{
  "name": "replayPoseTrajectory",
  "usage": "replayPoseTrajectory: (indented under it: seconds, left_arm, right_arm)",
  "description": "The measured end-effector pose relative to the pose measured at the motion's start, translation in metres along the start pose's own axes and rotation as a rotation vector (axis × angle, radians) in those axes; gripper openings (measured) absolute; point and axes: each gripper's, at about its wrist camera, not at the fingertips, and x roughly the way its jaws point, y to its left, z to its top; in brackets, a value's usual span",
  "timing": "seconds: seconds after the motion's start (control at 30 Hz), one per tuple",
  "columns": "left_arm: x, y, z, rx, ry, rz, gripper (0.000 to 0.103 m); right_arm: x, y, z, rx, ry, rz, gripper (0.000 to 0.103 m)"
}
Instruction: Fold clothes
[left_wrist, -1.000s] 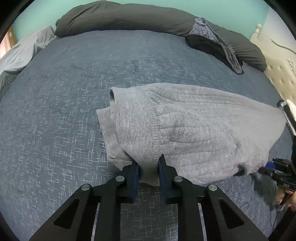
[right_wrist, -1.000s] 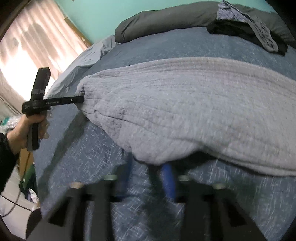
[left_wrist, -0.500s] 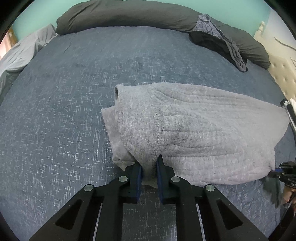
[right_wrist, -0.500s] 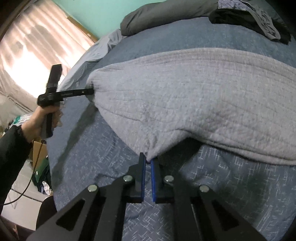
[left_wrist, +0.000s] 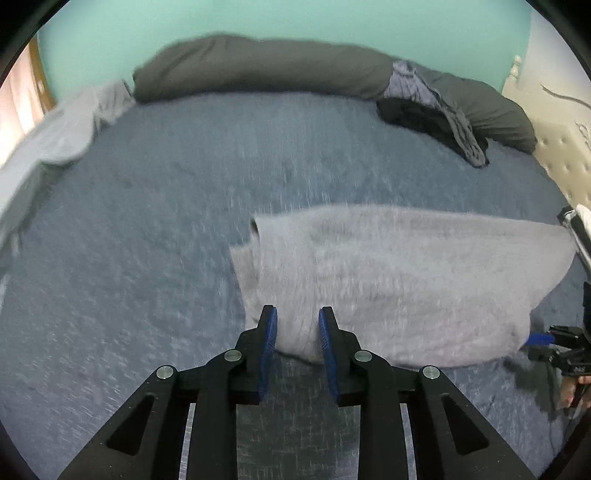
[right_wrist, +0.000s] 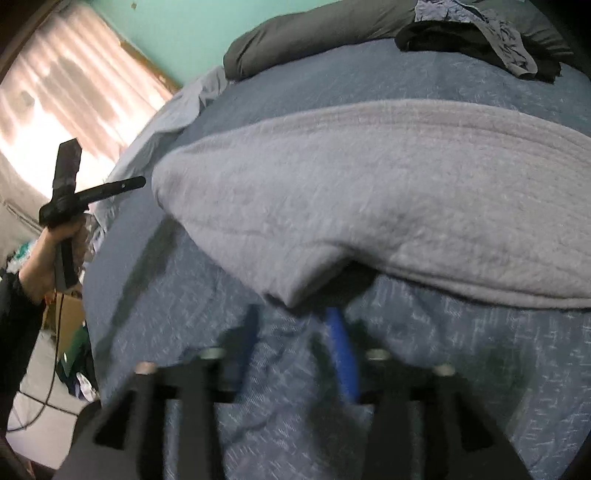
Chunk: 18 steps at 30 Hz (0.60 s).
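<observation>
Grey sweater (left_wrist: 399, 280) folded on bed (left_wrist: 177, 229) — left gripper (left_wrist: 297, 332) fingers spreading, sweater edge between them unpinched; right gripper (right_wrist: 295, 343) fingers spreading, sweater just ahead.

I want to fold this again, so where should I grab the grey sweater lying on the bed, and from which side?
Take the grey sweater at its two near corners, coming in low from the near edge of the bed. That edge lies as a thick folded lip with a corner slightly lifted, so pads can likely slip under it. Both tools, left and right, are opening just short of it.
</observation>
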Motion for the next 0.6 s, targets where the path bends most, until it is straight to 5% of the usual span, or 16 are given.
replayPoseTrajectory:
  seconds: [0.37,0.47,0.5,0.6]
  left_arm:
    - [0.04,-0.025,0.008,0.04,0.082,-0.049,0.026]
    - [0.055,-0.023,0.007,0.021,0.117,-0.039,0.026]
    - [0.061,-0.02,0.006,0.012,0.134,-0.034,0.026]
    - [0.07,-0.016,0.002,0.0,0.157,-0.029,0.026]
  right_arm:
    - [0.037,0.027,0.003,-0.189,0.014,-0.09,0.05]
    - [0.046,0.036,0.005,-0.24,0.03,-0.116,0.029]
    - [0.049,0.04,0.006,-0.256,0.036,-0.125,0.013]
    - [0.049,0.035,0.003,-0.245,0.049,-0.112,0.007]
